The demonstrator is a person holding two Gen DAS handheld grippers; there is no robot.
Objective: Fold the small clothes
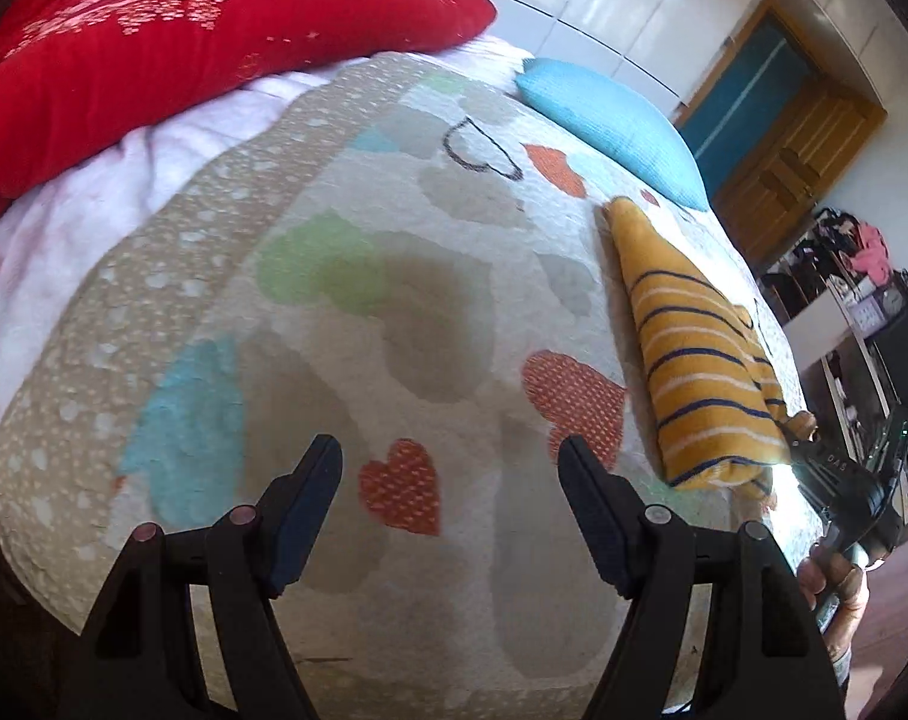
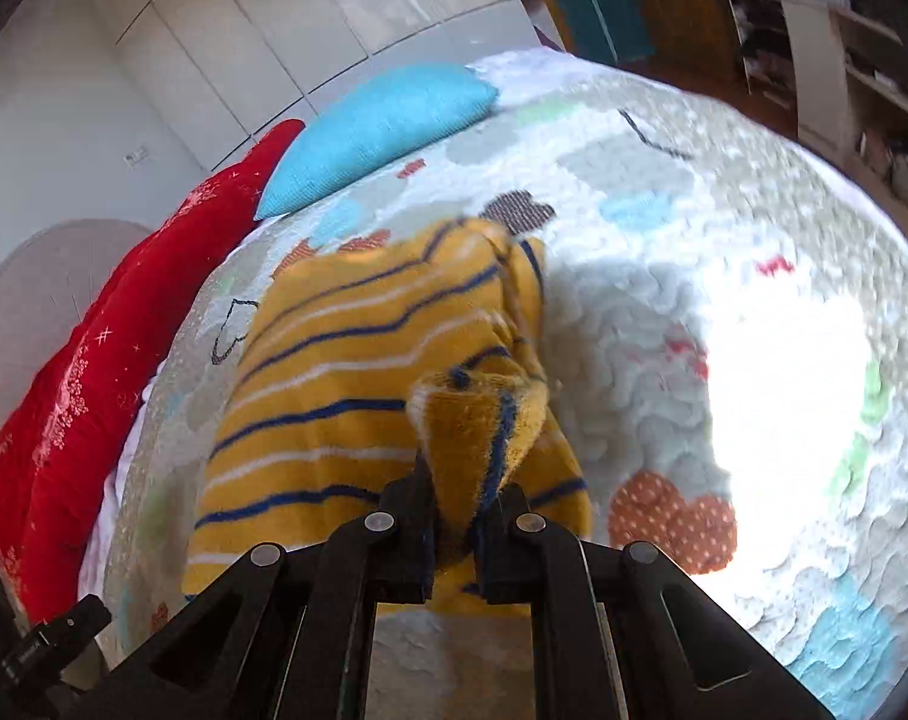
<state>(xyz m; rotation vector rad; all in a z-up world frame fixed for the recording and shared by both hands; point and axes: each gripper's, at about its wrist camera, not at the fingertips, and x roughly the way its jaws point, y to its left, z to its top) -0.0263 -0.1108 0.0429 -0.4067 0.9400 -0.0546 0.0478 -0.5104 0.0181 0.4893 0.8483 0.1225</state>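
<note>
A small yellow garment (image 2: 357, 372) with blue and white stripes lies on the heart-patterned bedspread (image 2: 664, 252). My right gripper (image 2: 460, 492) is shut on a bunched edge of the garment and holds that part raised above the rest. In the left wrist view the garment (image 1: 694, 360) lies to the right, with the right gripper (image 1: 838, 480) at its near end. My left gripper (image 1: 450, 456) is open and empty, hovering over the bedspread (image 1: 393, 330) to the left of the garment.
A red pillow (image 1: 153, 48) and a blue pillow (image 1: 616, 120) lie at the head of the bed. White wardrobe doors (image 2: 243, 60) stand behind. Shelves (image 1: 862, 300) and a wooden door (image 1: 796, 162) are at the right, past the bed's edge.
</note>
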